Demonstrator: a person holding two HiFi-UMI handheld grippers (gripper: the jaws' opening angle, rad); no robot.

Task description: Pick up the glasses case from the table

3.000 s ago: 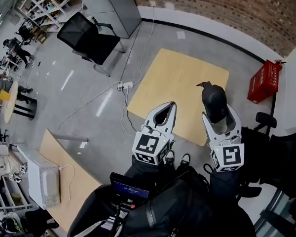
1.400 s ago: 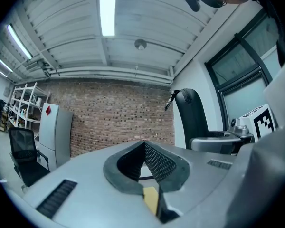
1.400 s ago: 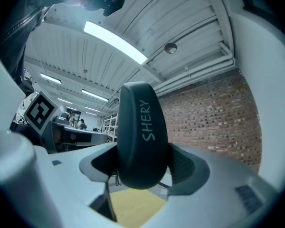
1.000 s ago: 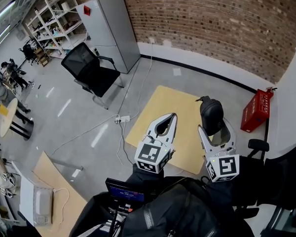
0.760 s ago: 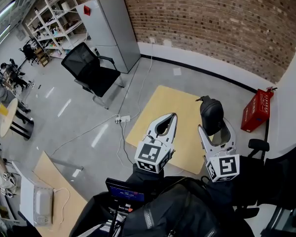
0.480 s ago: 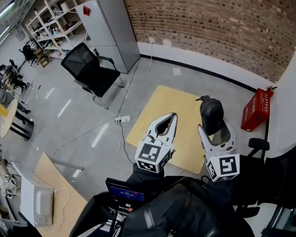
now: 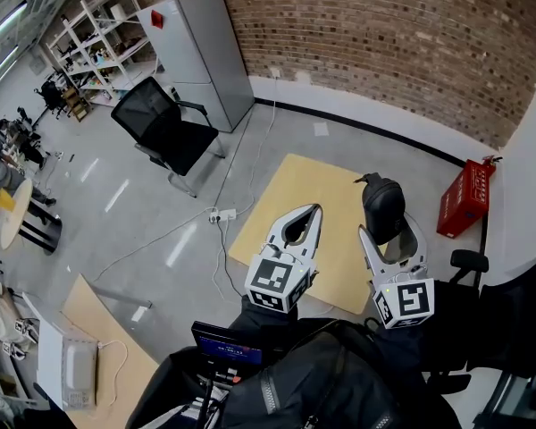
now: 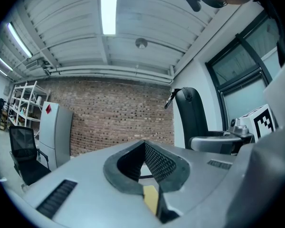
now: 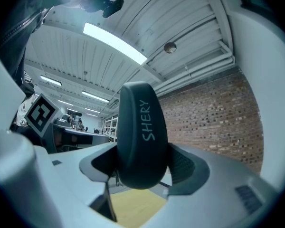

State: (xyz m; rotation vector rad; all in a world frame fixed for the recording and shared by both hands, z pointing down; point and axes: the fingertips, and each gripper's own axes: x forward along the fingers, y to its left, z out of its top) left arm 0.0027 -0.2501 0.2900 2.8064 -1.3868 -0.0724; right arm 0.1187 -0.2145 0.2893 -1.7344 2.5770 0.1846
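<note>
I read "SHERY" in pale capitals along the dark glasses case (image 9: 141,132), square black-and-white coded markers on the left marker cube (image 7: 276,283) and right marker cube (image 7: 407,303)

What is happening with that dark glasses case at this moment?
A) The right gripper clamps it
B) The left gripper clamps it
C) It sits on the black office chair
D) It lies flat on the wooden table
A: the glasses case stands clamped between the jaws of the right gripper, above the table, while the left gripper is shut with nothing in it.
</note>
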